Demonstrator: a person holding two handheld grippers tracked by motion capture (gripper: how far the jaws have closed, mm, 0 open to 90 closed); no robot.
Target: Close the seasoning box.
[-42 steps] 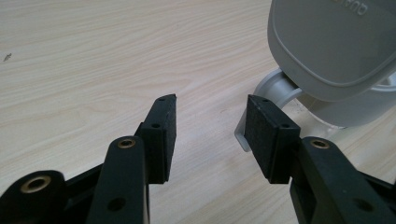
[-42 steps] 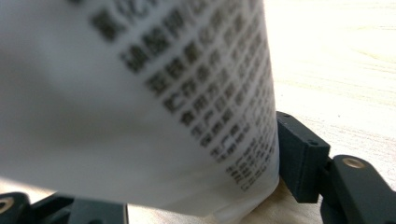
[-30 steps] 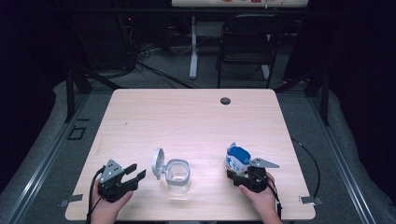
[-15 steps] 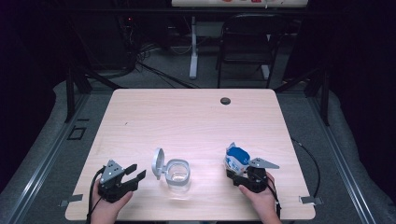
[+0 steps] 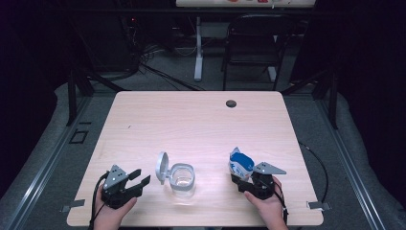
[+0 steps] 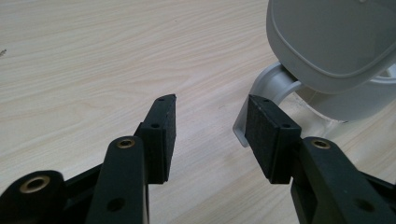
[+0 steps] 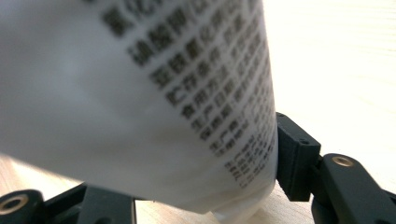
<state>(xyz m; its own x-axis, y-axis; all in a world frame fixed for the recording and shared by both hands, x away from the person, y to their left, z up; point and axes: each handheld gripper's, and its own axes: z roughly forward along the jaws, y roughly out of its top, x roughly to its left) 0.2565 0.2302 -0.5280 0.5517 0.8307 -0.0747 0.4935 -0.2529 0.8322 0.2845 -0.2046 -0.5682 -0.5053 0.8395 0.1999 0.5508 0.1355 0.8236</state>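
A small clear container (image 5: 182, 180) stands near the table's front edge, its grey hinged lid (image 5: 162, 167) flipped up on its left side. My left gripper (image 5: 140, 176) rests just left of it, open, with nothing between its jaws. In the left gripper view the gripper (image 6: 210, 107) points at the bare wood beside the lid (image 6: 327, 42). To the right of the container, my right gripper (image 5: 243, 178) is shut on a blue and white bag (image 5: 241, 164) held upright. In the right gripper view the bag (image 7: 140, 93) is white with dark print, and one pad (image 7: 290, 154) presses on its side.
The light wooden table (image 5: 191, 124) has a round cable hole (image 5: 231, 103) near its far edge. A dark chair (image 5: 253, 43) and a white table leg (image 5: 198, 52) stand behind the table. Cables trail from both grippers over the front edge.
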